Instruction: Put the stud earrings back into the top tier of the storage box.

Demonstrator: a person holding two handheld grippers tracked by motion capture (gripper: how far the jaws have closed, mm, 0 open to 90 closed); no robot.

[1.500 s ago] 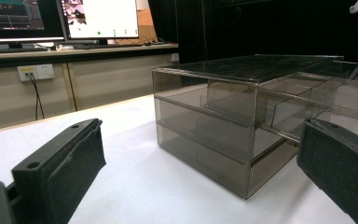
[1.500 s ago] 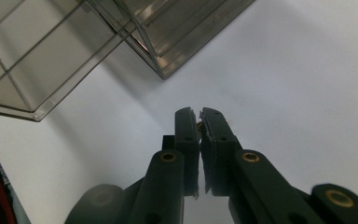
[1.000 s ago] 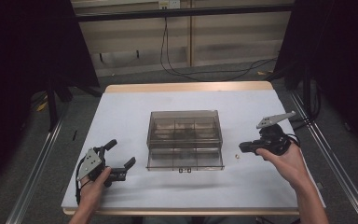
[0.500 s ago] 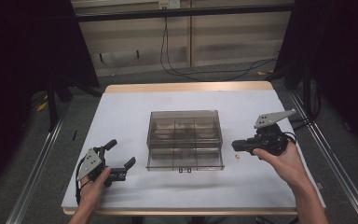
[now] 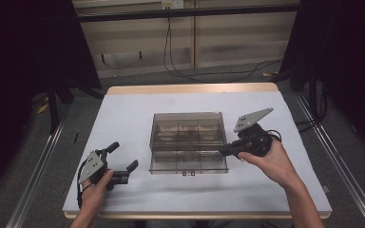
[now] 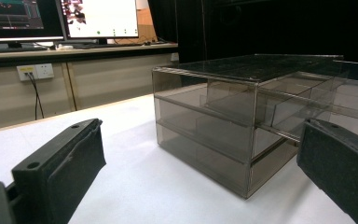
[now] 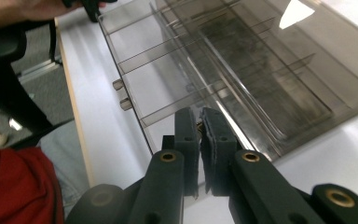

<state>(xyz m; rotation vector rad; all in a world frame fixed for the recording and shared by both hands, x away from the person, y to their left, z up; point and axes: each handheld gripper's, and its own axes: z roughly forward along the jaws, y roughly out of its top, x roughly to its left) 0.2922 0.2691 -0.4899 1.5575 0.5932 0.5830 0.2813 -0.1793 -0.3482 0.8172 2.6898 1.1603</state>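
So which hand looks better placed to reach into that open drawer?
The right. Its tool, jaws nearly together, sits at the right edge of the pulled-out drawer of the clear box. The left tool, jaws wide open, rests apart from the box.

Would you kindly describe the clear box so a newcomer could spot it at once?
Start at the white table; at its middle sits the smoky transparent organizer box, between the two hand-held grippers. Its see-through walls, inner dividers and partly pulled-out lower drawer set it apart from the black grippers.
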